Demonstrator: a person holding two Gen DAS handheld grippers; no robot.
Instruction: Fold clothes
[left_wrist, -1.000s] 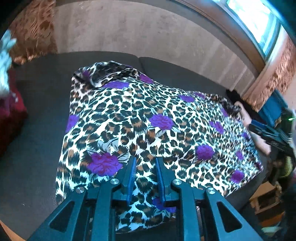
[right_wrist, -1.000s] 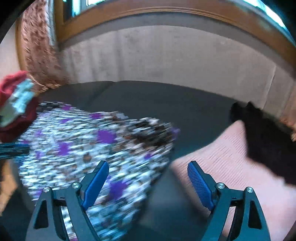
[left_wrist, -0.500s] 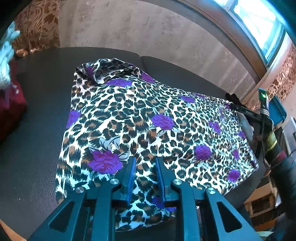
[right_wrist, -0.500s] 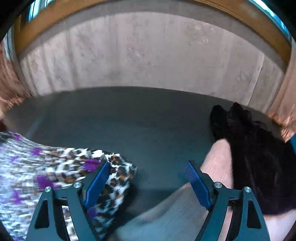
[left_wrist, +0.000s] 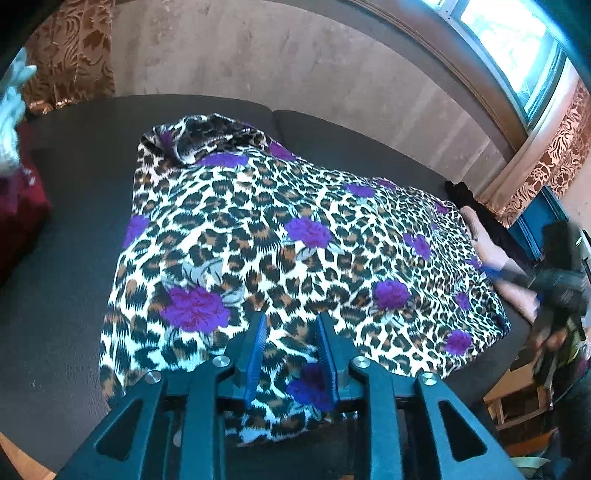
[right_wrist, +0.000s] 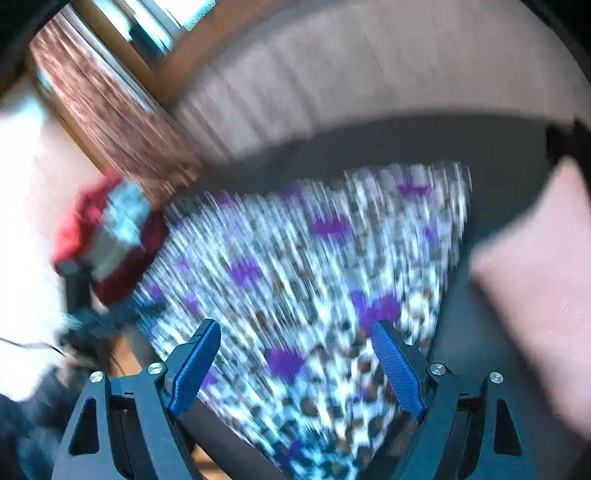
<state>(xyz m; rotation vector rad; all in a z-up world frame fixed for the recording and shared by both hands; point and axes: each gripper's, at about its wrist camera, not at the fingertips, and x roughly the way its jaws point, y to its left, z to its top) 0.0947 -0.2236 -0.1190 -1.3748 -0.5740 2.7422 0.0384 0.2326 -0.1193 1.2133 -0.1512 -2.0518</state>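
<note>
Since a second ago my right fingers have swung off the pink cloth and back over the near corner of the leopard-print garment, and my left fingers have begun to part. On the left the two blue pads are opening, with a fold of the garment's near hem between them; whether they still press on the fabric I cannot tell. My right fingers stand wide apart above the print, gripping nothing, and that view is heavily smeared. The garment, spotted with purple flowers, lies spread flat on the dark sofa, its crumpled end toward the wall. A red cloth with something pale blue on it lies at the sofa's left edge. The pink cloth and a black garment lie just past the leopard print's far right side. No bin or basket shows in either view; everything lies loose on the cushions
</note>
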